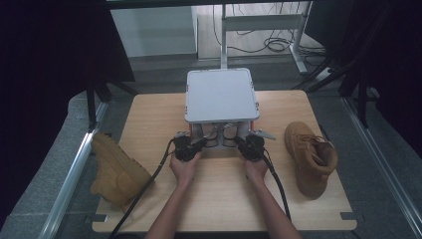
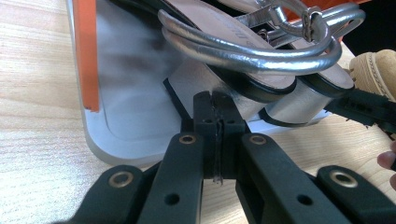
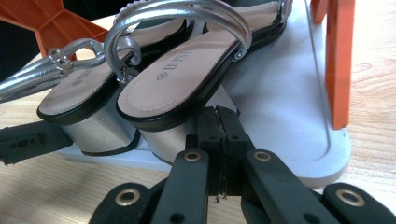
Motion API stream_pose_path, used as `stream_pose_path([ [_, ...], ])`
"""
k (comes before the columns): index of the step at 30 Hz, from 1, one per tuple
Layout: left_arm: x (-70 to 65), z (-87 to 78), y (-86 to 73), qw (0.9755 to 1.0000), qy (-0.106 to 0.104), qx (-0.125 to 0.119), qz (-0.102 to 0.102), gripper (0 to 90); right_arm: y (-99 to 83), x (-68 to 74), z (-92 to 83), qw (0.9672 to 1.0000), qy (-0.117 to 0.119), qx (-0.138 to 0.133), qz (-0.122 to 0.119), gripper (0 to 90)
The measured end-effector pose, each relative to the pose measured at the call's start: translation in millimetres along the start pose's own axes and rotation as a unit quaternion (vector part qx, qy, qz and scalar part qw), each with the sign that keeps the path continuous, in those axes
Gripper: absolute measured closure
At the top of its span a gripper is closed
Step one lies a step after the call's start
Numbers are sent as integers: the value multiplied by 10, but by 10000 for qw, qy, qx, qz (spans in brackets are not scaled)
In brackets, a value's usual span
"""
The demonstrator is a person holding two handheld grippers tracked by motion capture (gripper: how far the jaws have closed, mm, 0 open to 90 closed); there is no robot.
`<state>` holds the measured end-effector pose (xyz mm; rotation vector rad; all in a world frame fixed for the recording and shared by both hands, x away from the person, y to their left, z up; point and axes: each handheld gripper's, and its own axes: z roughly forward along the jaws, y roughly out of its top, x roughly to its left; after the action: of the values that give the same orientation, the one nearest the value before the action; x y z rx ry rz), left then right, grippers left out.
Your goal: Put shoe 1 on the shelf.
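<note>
Silver sandals [image 3: 154, 88] sit on grey shelf [image 3: 289, 107] under white lid [image 1: 220, 94]. Left gripper [image 2: 215, 112] and right gripper [image 3: 218, 122] both clenched, holding nothing, tips by heels. Push could knock sandals deeper, tangle straps.

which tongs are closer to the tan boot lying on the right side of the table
Right. The right tongs sit at the front of the grey shoe rack, just left of that boot. The left tongs are at the rack's other front corner, farther off.
</note>
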<state>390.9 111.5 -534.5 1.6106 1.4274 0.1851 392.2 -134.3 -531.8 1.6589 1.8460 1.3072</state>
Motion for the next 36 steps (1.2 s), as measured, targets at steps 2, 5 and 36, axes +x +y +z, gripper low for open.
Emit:
stream_pose_path([
  [2,1,0,0,10000,-5,3,-7,896,-6,32,17,9999,-18,7,-165,896],
  [5,1,1,-1,10000,-2,1,-8,896,-9,53,29,9998,-8,-1,-196,896],
  [36,-159,-802,-245,9955,-727,-308,521,838,-201,15,-822,9969,573,-453,-276,878],
])
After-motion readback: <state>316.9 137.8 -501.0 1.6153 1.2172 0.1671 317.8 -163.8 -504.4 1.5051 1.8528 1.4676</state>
